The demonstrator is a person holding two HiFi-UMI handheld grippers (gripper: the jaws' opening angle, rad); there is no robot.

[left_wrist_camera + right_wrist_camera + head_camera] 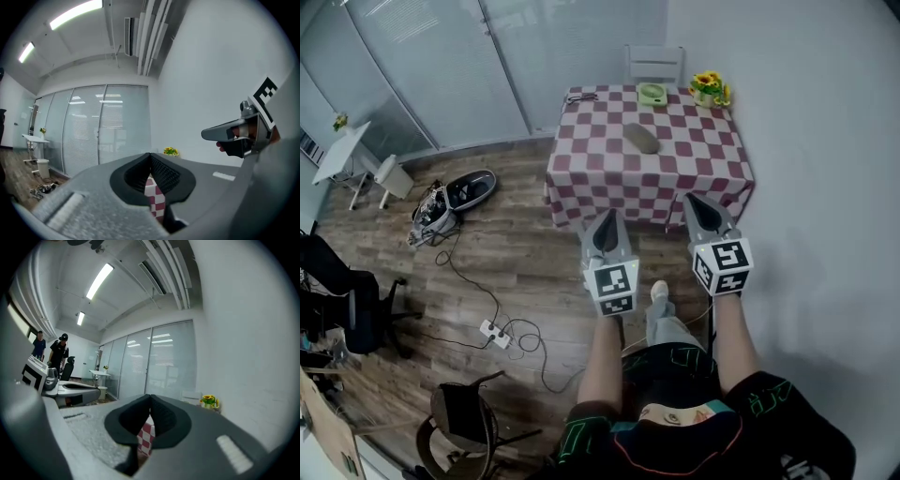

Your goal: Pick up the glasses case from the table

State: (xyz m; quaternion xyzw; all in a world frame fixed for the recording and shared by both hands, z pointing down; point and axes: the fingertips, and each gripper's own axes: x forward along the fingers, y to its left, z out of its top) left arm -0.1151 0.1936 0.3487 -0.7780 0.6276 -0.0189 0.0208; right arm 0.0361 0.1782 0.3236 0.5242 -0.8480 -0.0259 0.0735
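Both tools are held out in front of me, side by side and short of the table (pixel 619 183). Far to the left, on the wood floor (pixel 525 253), lies a dark oval machine (pixel 469 188) beside a tangle of cables (pixel 427 225), and nearer me a white power strip (pixel 495 333).

My left gripper (pixel 606 223) comes next. Its jaws are closed together with nothing between them, the tips meeting in its own view. Only a strip of the red-and-white checked cloth (pixel 157 199) shows through the gap beneath them. It points toward the near left part of the table and is not touching it.

On the table, from the left, a small dark thing (pixel 581 96) sits at the far left corner; it is too small to be sure of, perhaps a pair of glasses. The glasses case (pixel 642 138) is a grey oval lying flat near the middle of the cloth, well apart from both grippers. A pale green object (pixel 652 93) sits at the far edge, and a pot of yellow flowers (pixel 709 89) at the far right corner. A white chair (pixel 654 64) stands behind the table.

My right gripper (pixel 697 206) is rightmost. Its jaws are likewise pressed together and empty, and its tip is near the table's near right corner.
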